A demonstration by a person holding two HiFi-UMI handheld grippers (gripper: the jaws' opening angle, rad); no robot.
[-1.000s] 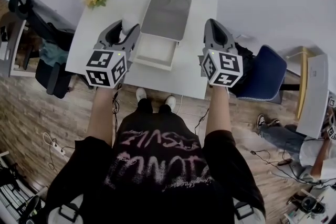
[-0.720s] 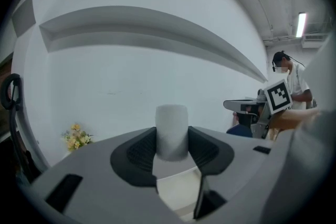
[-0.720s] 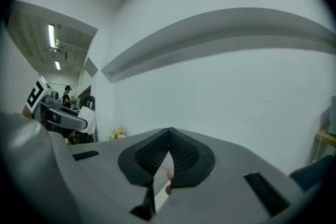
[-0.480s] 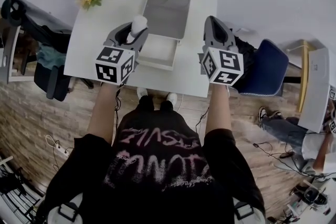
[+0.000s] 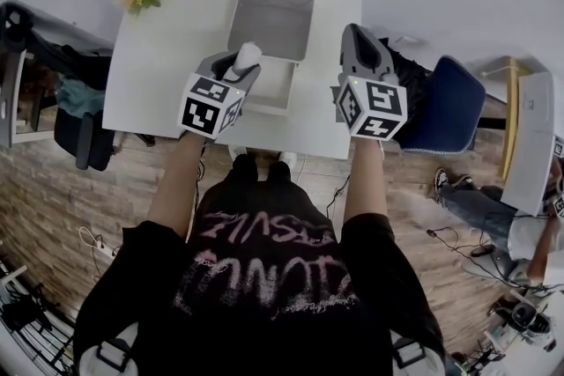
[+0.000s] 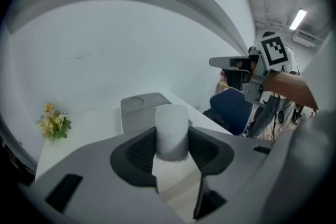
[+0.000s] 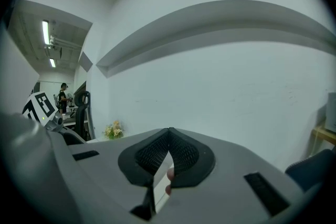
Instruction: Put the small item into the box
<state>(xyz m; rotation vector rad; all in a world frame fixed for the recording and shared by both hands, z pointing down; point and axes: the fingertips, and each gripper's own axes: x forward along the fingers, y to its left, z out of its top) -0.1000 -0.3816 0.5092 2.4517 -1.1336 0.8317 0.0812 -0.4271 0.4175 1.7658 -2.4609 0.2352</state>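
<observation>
The left gripper [image 5: 240, 68] has its jaws clamped on a small white cylinder [image 6: 172, 131]. In the head view it hangs over the left edge of the open white box [image 5: 275, 88], which stands on the white surface [image 5: 167, 57]. The right gripper [image 5: 354, 35] hovers just right of the box, its jaws together with nothing between them.

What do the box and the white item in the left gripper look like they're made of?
Box: probably rigid plastic, matte grey and white, with smooth edges and a moulded recess. Item: soft-looking matte white cylinder, possibly foam or rolled paper; the look leaves it open.
</observation>
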